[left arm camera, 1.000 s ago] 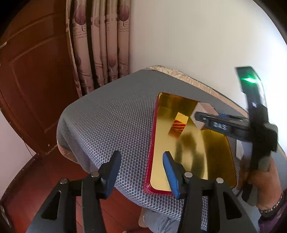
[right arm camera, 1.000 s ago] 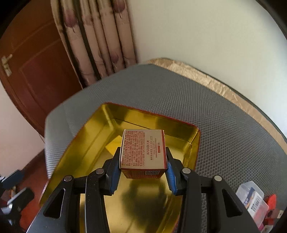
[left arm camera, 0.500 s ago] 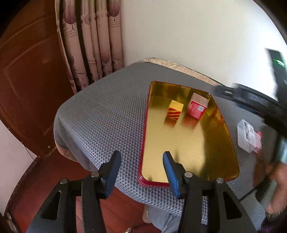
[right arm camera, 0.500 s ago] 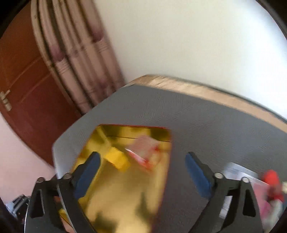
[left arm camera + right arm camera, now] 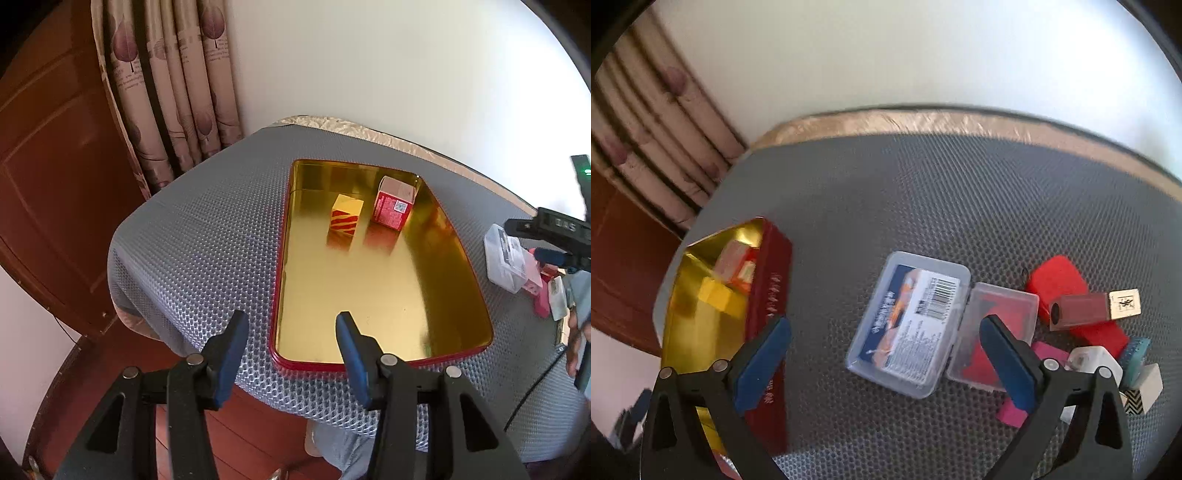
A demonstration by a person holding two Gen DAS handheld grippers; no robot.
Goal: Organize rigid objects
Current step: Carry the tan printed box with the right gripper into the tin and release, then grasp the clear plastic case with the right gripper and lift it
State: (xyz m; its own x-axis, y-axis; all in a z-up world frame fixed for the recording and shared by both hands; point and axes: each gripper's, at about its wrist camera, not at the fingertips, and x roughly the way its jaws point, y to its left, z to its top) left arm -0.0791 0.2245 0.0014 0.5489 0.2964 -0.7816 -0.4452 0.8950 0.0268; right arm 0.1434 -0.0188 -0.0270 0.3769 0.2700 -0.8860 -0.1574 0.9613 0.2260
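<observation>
Two boxes are in the gold tin tray (image 5: pixel 376 295) so far: a yellow box with red stripes (image 5: pixel 345 218) and a red and white carton (image 5: pixel 393 206), both at the far end, standing just beside each other. The rest is a heap on the grey mesh mat (image 5: pixel 923 192) to the right of the tray.

The right gripper (image 5: pixel 884 360) hangs over that heap with its fingers spread wide and nothing between them. A clear plastic case with a barcode label (image 5: pixel 908 321) sits right under it, touching a second clear case with something red inside (image 5: pixel 995 328).

My worry is that those two are so snug that a finger coming down could shove the neighbour or nip both. Smooth plastic might also slip out.

The left gripper (image 5: pixel 288 354) is half open and empty, hovering at the tray's near rim.
</observation>
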